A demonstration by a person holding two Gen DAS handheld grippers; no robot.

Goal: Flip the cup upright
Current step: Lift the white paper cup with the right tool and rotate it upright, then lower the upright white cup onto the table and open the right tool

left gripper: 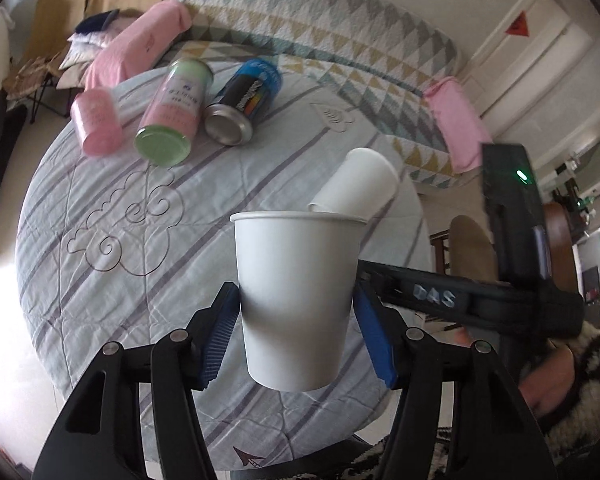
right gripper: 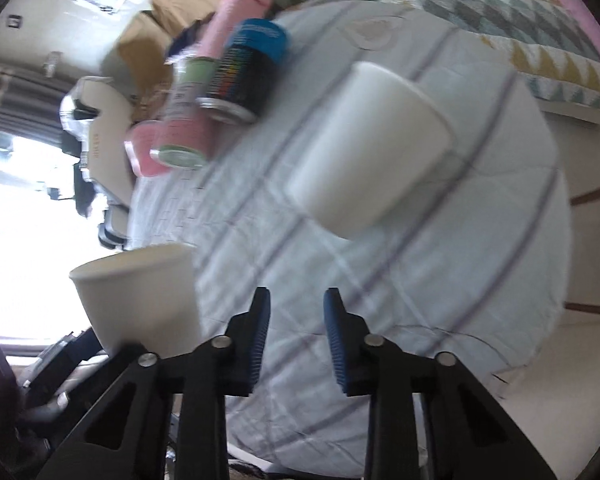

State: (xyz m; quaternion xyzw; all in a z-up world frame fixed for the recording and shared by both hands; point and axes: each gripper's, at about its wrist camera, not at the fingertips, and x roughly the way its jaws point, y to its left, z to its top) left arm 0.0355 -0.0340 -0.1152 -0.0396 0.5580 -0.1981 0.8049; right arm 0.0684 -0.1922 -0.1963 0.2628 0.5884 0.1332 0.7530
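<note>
My left gripper [left gripper: 296,316] is shut on a white paper cup [left gripper: 296,292] and holds it upright, rim up, above the round table's near edge. The same cup shows at lower left in the right wrist view [right gripper: 140,292]. A second white cup [left gripper: 360,184] lies on its side on the tablecloth behind it; in the right wrist view [right gripper: 368,148] it is ahead and above my fingers. My right gripper [right gripper: 296,320] is open and empty, with a gap between its blue pads, above the table's near side.
A round table with a striped quilted cloth [left gripper: 120,240] carries a pink cup [left gripper: 96,124], a pink-and-green can [left gripper: 172,116] and a blue-and-black can [left gripper: 244,104] at the far left. A patterned sofa [left gripper: 340,40] stands behind. The right gripper's body [left gripper: 460,296] crosses behind the cup.
</note>
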